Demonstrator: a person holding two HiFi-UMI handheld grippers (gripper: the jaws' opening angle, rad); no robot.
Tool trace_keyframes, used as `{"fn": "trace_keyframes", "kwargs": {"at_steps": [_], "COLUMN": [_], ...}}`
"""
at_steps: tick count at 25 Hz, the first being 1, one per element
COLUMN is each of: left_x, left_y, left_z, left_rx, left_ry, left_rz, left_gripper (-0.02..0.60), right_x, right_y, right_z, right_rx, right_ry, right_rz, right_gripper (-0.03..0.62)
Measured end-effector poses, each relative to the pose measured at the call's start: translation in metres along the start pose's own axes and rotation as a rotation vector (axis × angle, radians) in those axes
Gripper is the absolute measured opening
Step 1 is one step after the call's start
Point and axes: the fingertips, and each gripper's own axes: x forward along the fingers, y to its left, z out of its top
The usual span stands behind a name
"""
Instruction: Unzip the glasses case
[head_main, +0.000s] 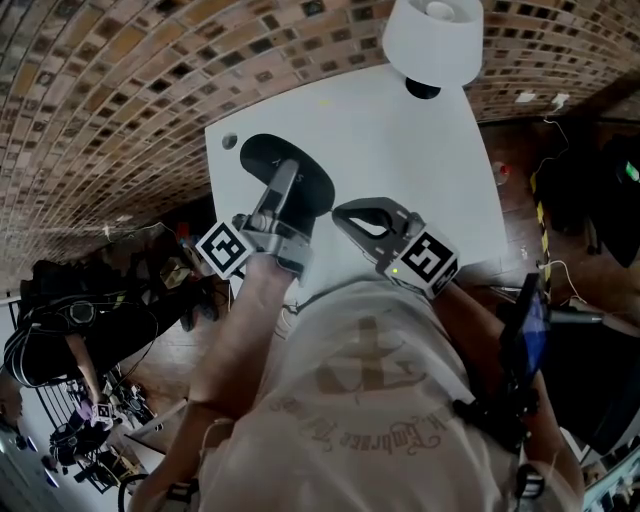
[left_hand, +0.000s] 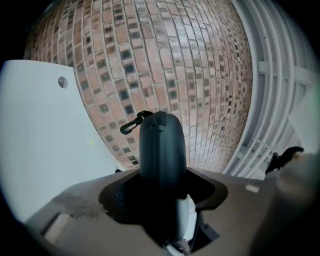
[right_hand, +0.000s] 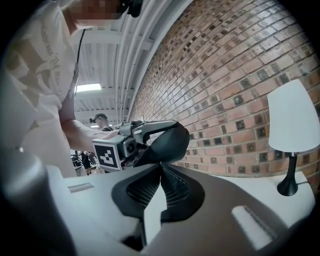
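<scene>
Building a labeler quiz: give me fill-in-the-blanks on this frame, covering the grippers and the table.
The left gripper is clamped on the black ____. The right gripper's jaws are ____. The lamp on the table has a ____ shade.
Missing: glasses case; shut; white.

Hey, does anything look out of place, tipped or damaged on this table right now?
Nothing stands out. The glasses case sits on edge in the left gripper with no damage showing, and the lamp stands upright on the white table. No spills.
</scene>
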Motion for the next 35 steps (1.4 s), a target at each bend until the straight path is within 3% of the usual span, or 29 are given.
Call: {"fn": "trace_keyframes", "kwargs": {"at_steps": [4,10,22,35], "left_x": [-0.002,-0.002,-0.007,-0.015], "left_y": [0.002,0.008,0.015,0.014], "left_z": [0.000,-0.004,-0.012,-0.029], "left_rx": [-0.021,-0.012,0.011,0.040], "left_ry": [-0.007,0.018,0.070,0.206], "left_rz": [-0.012,0.013,0.057,0.028], "left_gripper": [0.272,0.266,0.255,0.259], "right_x": [0.002,-0.001,-0.004,-0.008], "right_y": [0.001,-0.001,-0.005,-0.007], "right_z": [0.002,-0.007,-0.013,-0.014], "right_rx": [0.025,-0.058,-0.092,-0.168], "right_ry": [-0.012,0.071,0.104,0.139], "right_rz": [-0.007,-0.022,-0.083,-0.047], "right_gripper": [0.011,0.009,0.008,0.008]}}
